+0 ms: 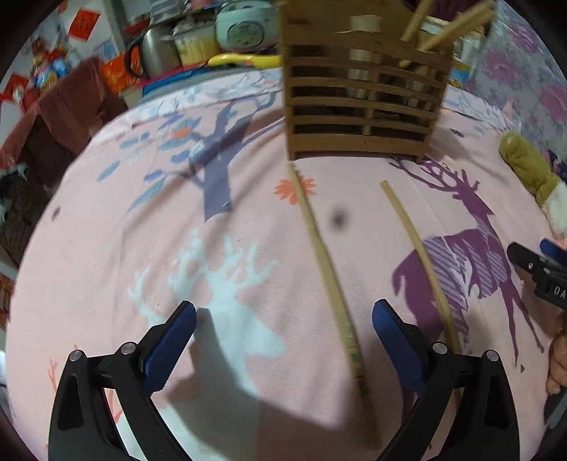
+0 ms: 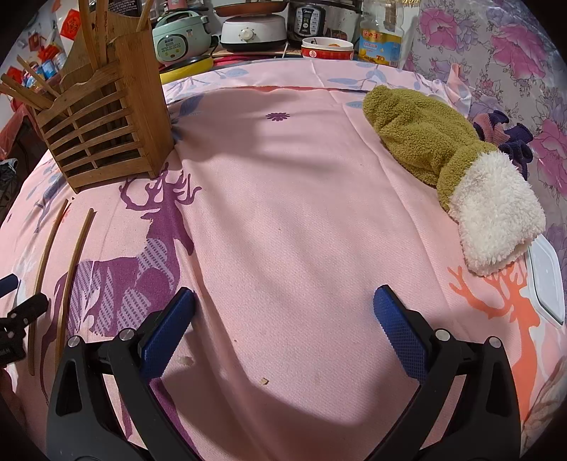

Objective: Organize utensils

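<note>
A: What is seen under the left gripper [image 1: 283,312]?

B: 2 long, thin, pale bamboo chopsticks are laid on the pink woven cloth with printed deer and trees [image 1: 106,248]; the left chopstick [image 1: 327,262] runs between the blue, dimpled rubber pads [image 1: 170,344]; the right chopstick [image 1: 420,255] passes just beside the right-hand pad; the jaws are spread wide and nothing is gripped.

A: And the container?

B: A slatted, box-shaped bamboo utensil holder [image 1: 361,95] is stood upright on the cloth beyond the far tips of both sticks; more chopsticks [image 1: 450,28] are leaned inside it at a tilt; the view is somewhat blurred.

A: How is the right gripper [image 2: 283,308] placed?

B: It is held released as well, its 2 textured blue pads [image 2: 400,333] parted over bare cloth; the holder is seen at upper left [image 2: 102,124], the 2 loose sticks at far left [image 2: 76,269].

A: Anything soft nearby?

B: An olive-green fleece sock with a fluffy white cuff [image 2: 446,166] is laid to the right; a dark purple knitted glove [image 2: 510,138] is touching it; a rounded white plastic lid [image 2: 547,280] is set near the edge.
</note>
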`<state>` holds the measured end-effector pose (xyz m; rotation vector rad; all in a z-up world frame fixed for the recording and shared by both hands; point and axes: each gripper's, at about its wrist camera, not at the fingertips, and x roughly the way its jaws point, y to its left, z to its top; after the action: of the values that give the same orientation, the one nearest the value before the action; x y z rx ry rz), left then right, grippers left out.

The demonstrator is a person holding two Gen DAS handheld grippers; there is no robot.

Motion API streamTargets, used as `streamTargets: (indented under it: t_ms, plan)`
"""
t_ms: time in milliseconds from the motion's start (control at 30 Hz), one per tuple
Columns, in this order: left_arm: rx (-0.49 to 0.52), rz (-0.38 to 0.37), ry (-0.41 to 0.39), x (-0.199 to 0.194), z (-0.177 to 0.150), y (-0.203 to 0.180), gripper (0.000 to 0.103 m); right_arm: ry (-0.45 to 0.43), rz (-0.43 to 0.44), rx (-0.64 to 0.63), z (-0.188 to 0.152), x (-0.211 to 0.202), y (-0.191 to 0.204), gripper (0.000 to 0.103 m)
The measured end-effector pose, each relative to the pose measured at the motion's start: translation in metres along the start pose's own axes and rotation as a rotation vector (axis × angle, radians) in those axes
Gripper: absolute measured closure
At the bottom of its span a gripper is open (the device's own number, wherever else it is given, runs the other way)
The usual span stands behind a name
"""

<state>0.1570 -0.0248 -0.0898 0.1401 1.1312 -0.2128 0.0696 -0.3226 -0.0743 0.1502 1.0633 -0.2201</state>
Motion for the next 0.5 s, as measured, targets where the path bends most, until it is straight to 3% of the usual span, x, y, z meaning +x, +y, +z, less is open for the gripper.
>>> streamTargets:
  t_ms: [200, 267, 400, 500]
  plan:
    - [-0.029, 0.013, -0.01, -0.004, -0.006, 0.038, 0.005, -0.008, 0.008, -0.001, -0.001, -0.003, 0.001, 0.005]
    - [-0.035, 0.01, -0.011, -0.005, -0.007, 0.043, 0.005, -0.032, 0.081, -0.028, -0.005, -0.013, 0.011, 0.006]
    - [-0.068, 0.023, -0.019, -0.005, -0.002, 0.046, 0.005, -0.052, 0.266, -0.186, -0.021, -0.033, 0.06, 0.006]
    - [-0.116, -0.004, -0.029, -0.008, 0.0, 0.052, 0.005, -0.077, 0.264, -0.334, -0.036, -0.04, 0.099, 0.014]
